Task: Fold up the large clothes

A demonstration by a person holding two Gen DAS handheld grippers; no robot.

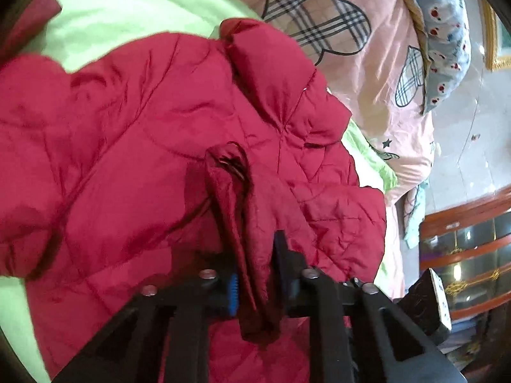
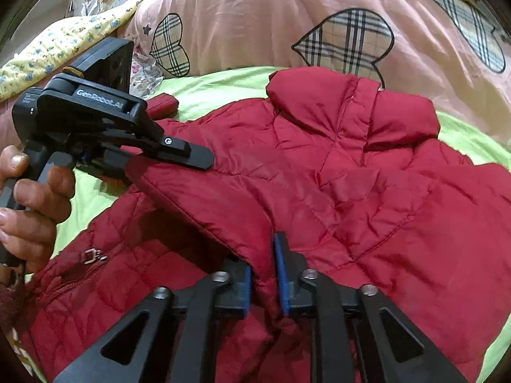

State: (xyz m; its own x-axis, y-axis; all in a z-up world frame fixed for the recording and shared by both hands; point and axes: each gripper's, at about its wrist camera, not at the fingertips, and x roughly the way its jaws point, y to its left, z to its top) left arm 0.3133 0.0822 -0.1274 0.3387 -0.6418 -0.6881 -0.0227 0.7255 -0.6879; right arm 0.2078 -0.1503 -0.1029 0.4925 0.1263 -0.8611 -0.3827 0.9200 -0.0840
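Red quilted jacket (image 2: 319, 172) lies across the green bed sheet (image 2: 223, 86). Left claw (image 1: 254, 274) pinches a bunched fold; right claw (image 2: 263, 274) grips the sleeve edge. Left hand (image 2: 28, 204) wraps its handle.

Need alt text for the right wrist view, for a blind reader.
The right gripper is shut on a raised fold of a red quilted jacket spread over a green sheet. At left, the left gripper grips the same fold; a pink quilt with plaid hearts lies behind.
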